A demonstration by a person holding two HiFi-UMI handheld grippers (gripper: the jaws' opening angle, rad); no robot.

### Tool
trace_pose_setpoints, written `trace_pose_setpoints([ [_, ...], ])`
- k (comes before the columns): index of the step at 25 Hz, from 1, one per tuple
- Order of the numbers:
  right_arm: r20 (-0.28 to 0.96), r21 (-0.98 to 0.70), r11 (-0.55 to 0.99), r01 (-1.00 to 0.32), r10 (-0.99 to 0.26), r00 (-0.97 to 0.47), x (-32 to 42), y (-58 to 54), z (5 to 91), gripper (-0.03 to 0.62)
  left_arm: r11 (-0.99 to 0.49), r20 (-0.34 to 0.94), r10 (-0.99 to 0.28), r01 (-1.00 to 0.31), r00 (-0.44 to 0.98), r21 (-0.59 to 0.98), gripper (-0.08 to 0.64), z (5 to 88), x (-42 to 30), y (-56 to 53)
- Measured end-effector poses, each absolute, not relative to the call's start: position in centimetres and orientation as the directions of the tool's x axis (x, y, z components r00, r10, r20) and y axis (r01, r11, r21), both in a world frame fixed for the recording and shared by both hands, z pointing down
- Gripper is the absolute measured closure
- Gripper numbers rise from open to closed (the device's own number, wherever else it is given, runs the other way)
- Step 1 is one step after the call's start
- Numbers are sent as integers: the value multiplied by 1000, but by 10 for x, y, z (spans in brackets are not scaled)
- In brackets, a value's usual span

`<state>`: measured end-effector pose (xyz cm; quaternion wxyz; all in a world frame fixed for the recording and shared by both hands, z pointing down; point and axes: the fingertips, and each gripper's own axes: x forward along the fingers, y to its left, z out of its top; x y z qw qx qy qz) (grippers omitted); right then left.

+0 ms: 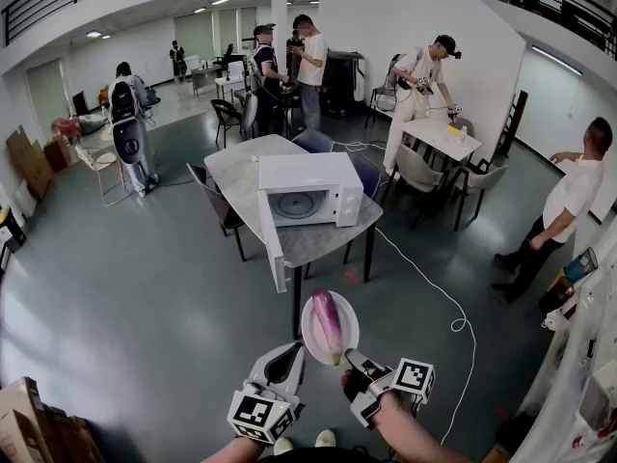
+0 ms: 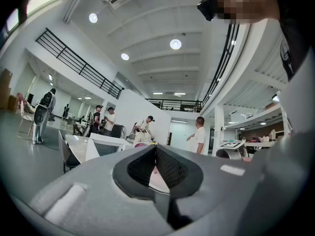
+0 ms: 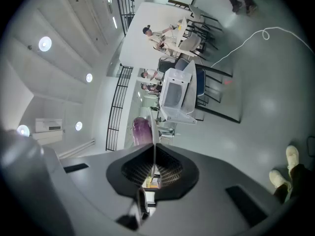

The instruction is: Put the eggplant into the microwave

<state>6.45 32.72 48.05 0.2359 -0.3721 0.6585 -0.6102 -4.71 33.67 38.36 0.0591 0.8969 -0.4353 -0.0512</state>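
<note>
A purple eggplant (image 1: pixel 328 324) lies on a white plate (image 1: pixel 348 327) held over the floor in front of me. My right gripper (image 1: pixel 352 358) is shut on the plate's near rim; in the right gripper view (image 3: pixel 153 154) the rim runs edge-on between the jaws, with the eggplant (image 3: pixel 141 131) beyond. My left gripper (image 1: pixel 292 353) is shut just beside the plate's left edge, with nothing clamped in it (image 2: pixel 156 154). The white microwave (image 1: pixel 308 189) stands on a grey table (image 1: pixel 231 174) ahead, its door (image 1: pixel 272 249) swung open toward me.
Chairs (image 1: pixel 224 210) stand around the table. A white cable (image 1: pixel 453 321) trails over the floor to the right. Several people stand behind the table and at the right (image 1: pixel 569 210). Cardboard boxes (image 1: pixel 34 422) sit at the lower left.
</note>
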Motion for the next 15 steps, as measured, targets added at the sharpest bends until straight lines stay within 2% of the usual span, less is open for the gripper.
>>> trace_pose_setpoints([
  [15, 149, -977, -16, -211, -761, -632, 64, 325, 484, 575, -598, -29, -798, -786, 602, 155, 551, 389, -46, 331],
])
